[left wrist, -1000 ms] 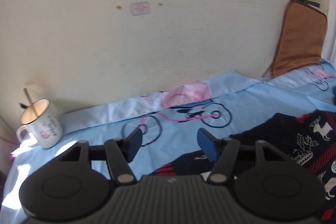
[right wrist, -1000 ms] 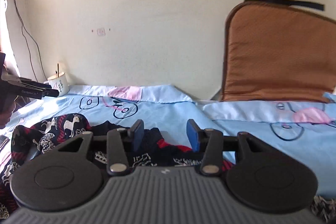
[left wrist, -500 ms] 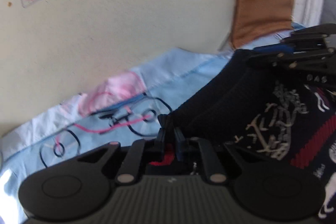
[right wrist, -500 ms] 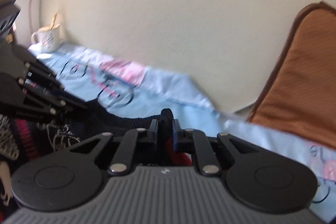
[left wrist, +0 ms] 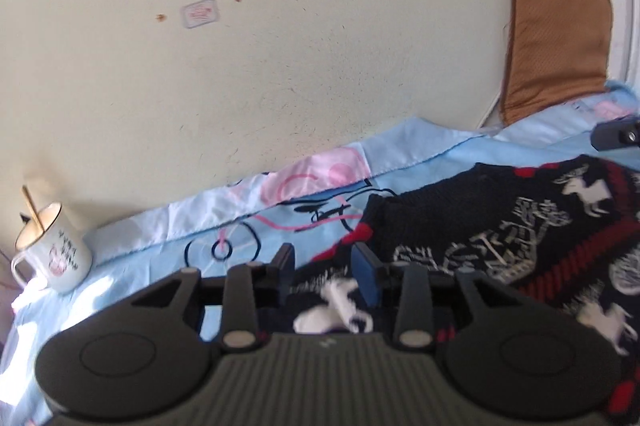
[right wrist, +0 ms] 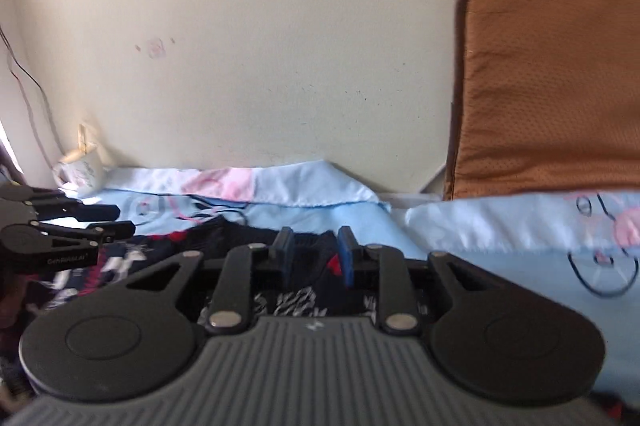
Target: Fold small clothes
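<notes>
A dark navy knitted sweater (left wrist: pixel 500 226) with red bands and white reindeer lies spread on the light blue bedsheet (left wrist: pixel 160 258). My left gripper (left wrist: pixel 325 266) hovers over the sweater's near left edge. Its jaws are opening, and the cloth lies below and between the blue pads (left wrist: pixel 366 276) without being pinched. My right gripper (right wrist: pixel 314 254) stands over the sweater's (right wrist: pixel 304 300) right edge. Its jaws are opening too, with loose cloth between them. Each gripper shows in the other's view: the right gripper (left wrist: pixel 618 136) at the frame edge, the left gripper (right wrist: pixel 100 222) at the left.
A white mug (left wrist: pixel 52 258) with a stick in it stands by the wall at the left, also the mug (right wrist: pixel 80 170) in the right view. A brown cushion (right wrist: pixel 552 86) leans on the wall at the right. The wall rises close behind the sheet.
Half a second ago both grippers were shut on the sweater's edge and held it up. Now both have let go and the sweater lies flat.
</notes>
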Available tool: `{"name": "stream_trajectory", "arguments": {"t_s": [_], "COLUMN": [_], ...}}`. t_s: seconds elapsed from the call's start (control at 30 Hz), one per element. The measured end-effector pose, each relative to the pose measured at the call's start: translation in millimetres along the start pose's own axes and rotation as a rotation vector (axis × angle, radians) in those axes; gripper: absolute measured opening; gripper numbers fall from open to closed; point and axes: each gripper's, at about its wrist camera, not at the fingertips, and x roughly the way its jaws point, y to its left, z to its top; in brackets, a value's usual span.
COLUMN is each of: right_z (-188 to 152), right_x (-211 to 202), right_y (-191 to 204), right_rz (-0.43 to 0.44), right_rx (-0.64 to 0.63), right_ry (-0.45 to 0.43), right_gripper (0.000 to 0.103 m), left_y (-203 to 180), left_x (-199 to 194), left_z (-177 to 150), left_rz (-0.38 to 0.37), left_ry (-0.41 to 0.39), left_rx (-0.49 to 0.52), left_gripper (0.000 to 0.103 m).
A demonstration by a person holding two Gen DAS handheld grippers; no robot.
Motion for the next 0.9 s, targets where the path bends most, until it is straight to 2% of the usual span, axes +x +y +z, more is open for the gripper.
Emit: {"name": "stream_trajectory", "arguments": {"t_s": [0.1, 0.2, 0.33, 0.4, 0.47, 0.5, 0.53, 0.57, 0.63, 0.67, 0.73, 0.8, 0.9], "right_z": [-51.3, -107.4, -163.6, -181.2, -193.4, -195.6, -194.7, -192.8, -182.9, -176.3, -170.6, -172.8, -184.8], "right_x": [-73.0, -117.4, -142.6, -145.1, -146.4, -145.7, -140.8, -139.6, -159.9, -175.6, -203.2, -215.4, -212.8], "right_y": [-6.4, -3.8, 13.0, 22.2, 30.9, 36.7, 41.8, 46.0, 58.2, 63.2, 71.5, 77.4, 68.4], "right_rz": [0.053, 0.059, 0.086, 0.103, 0.108, 0.101, 0.095, 0.080, 0.035, -0.011, -0.104, -0.191, -0.277], "right_rx": [0.057, 0.131, 0.253, 0.284, 0.284, 0.273, 0.277, 0.285, 0.222, 0.177, 0.085, 0.009, -0.005], "right_ry": [0.024, 0.085, 0.094, 0.077, 0.034, 0.021, 0.041, 0.037, -0.049, -0.092, -0.146, -0.124, -0.047], "right_gripper": [0.028, 0.028, 0.030, 0.041, 0.042, 0.033, 0.015, 0.010, 0.009, 0.009, 0.009, 0.009, 0.011], "left_y": [18.8, 20.7, 9.7, 4.7, 1.4, -1.5, -3.7, -6.1, -15.6, -18.7, -22.1, -24.0, -27.5], "left_x": [-67.6, -109.3, -148.0, -163.5, -170.6, -175.3, -176.5, -176.9, -179.6, -180.8, -184.4, -186.2, -189.1], "left_z": [-51.7, -102.8, -158.0, -175.1, -188.8, -195.9, -200.7, -204.8, -215.4, -219.5, -225.2, -228.6, -231.0], "left_rz": [-0.129, -0.216, -0.318, -0.343, -0.375, -0.379, -0.382, -0.385, -0.372, -0.362, -0.363, -0.387, -0.402], "left_ry": [-0.003, 0.030, 0.047, 0.038, 0.043, 0.047, 0.054, 0.062, 0.078, 0.078, 0.067, 0.059, 0.049], "left_rx": [-0.071, -0.141, -0.238, -0.262, -0.277, -0.276, -0.275, -0.273, -0.265, -0.263, -0.267, -0.282, -0.286], "left_gripper": [0.041, 0.043, 0.046, 0.050, 0.054, 0.055, 0.055, 0.053, 0.039, 0.036, 0.037, 0.045, 0.056]}}
